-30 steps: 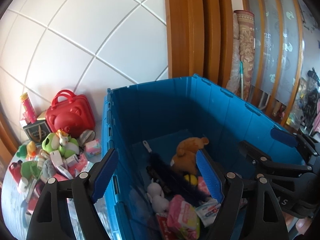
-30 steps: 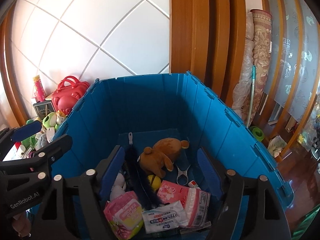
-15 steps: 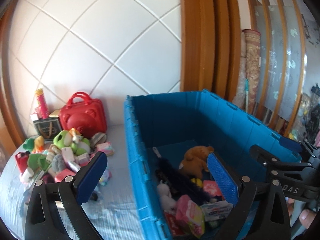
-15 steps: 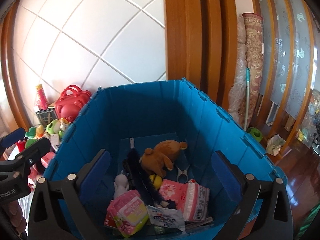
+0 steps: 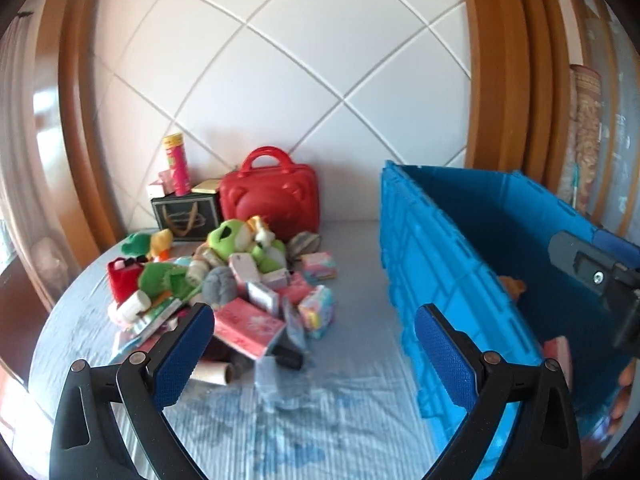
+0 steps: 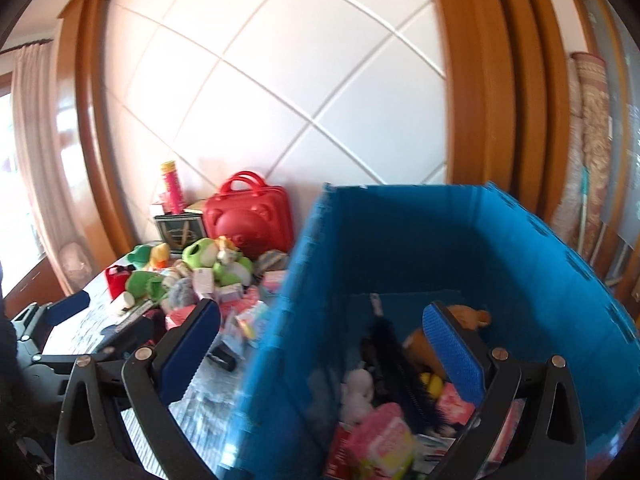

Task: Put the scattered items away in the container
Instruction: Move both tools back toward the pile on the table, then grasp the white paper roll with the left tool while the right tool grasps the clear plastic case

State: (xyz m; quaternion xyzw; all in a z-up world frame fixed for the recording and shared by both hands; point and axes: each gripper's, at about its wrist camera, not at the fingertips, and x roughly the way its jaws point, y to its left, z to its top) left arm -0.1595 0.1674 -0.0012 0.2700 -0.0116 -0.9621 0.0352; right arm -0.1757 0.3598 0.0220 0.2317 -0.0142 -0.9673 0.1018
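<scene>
My left gripper [image 5: 314, 328] has its jaws spread fully wide with nothing between them, and it hangs over the striped blue cloth [image 5: 340, 412] short of the pile of scattered items [image 5: 224, 284]. That pile sits well to the left of the blue container [image 5: 452, 280], with a green plush frog [image 5: 236, 240] on top, a pink packet [image 5: 248, 326] at its near edge and a red case [image 5: 270, 196] behind it against the wall. My right gripper [image 6: 320, 350] is just as wide and empty, straddling the container's near wall. Inside I see a brown plush bear [image 6: 418, 344], a black brush [image 6: 394, 364] and a pink pack [image 6: 384, 440].
</scene>
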